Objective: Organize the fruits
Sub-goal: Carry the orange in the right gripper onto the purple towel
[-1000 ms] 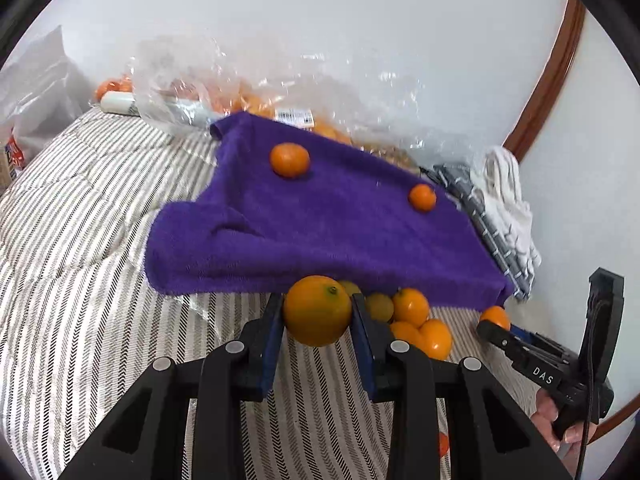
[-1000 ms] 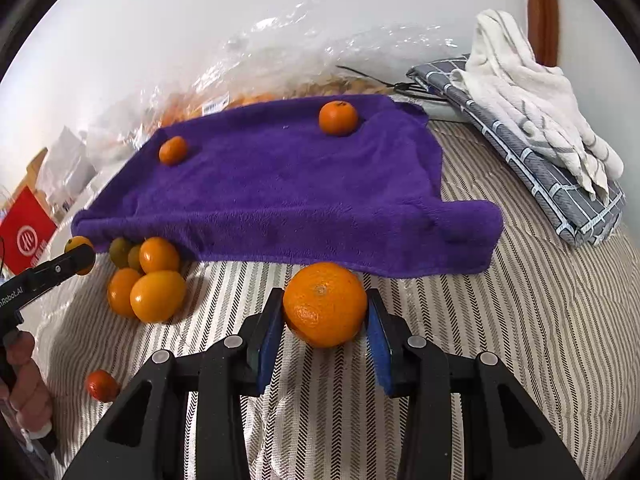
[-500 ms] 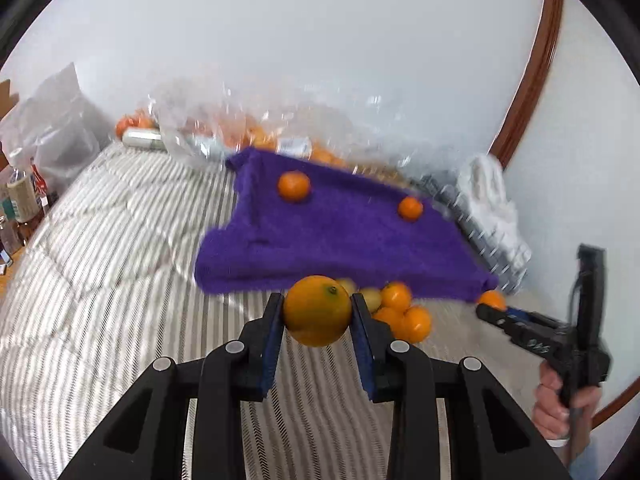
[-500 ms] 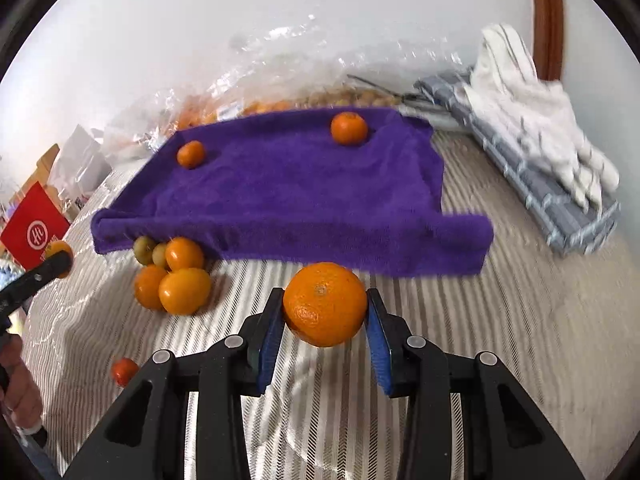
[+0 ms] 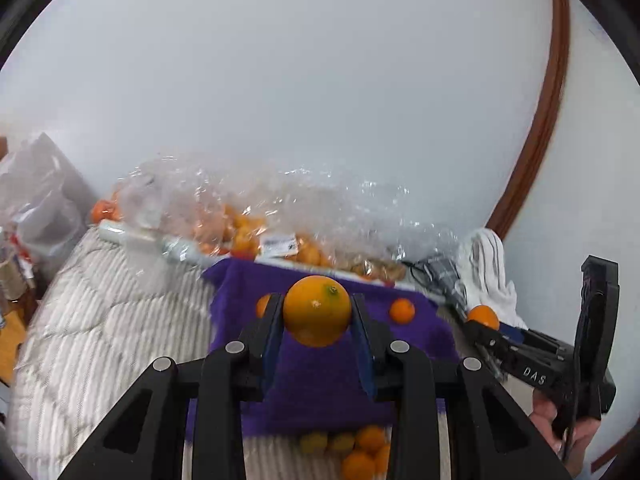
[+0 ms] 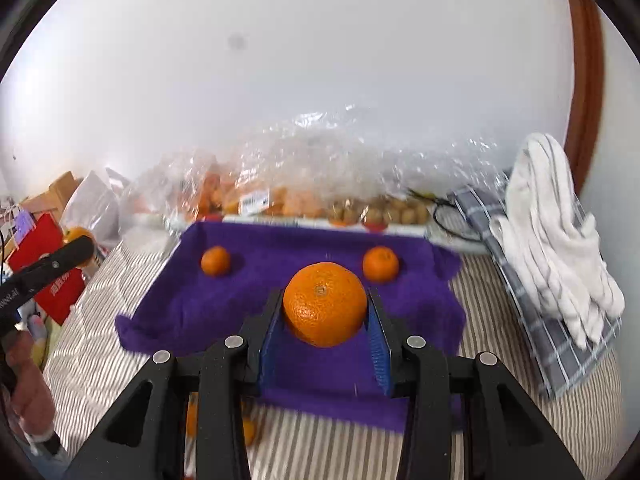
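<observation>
My left gripper [image 5: 317, 312] is shut on a yellow-orange citrus fruit [image 5: 317, 310] and holds it in the air above the purple towel [image 5: 316, 392]. My right gripper [image 6: 325, 312] is shut on a larger orange [image 6: 325, 309], also held above the purple towel [image 6: 280, 276]. Two small oranges lie on the towel's far part, one on the left [image 6: 215, 261] and one on the right [image 6: 380, 263]. A heap of small oranges [image 5: 356, 452] lies on the striped quilt at the towel's near edge. The right gripper also shows in the left wrist view [image 5: 482, 318].
Clear plastic bags of fruit [image 6: 288, 188] line the wall behind the towel. A folded checked cloth with a white towel [image 6: 552, 248] lies on the right. A red box [image 6: 44, 260] and bags stand on the left. The striped quilt [image 5: 100, 320] covers the bed.
Both grippers have risen and tilted up with their fruit, so more wall shows. The towel and heap of oranges now sit lower in view.
</observation>
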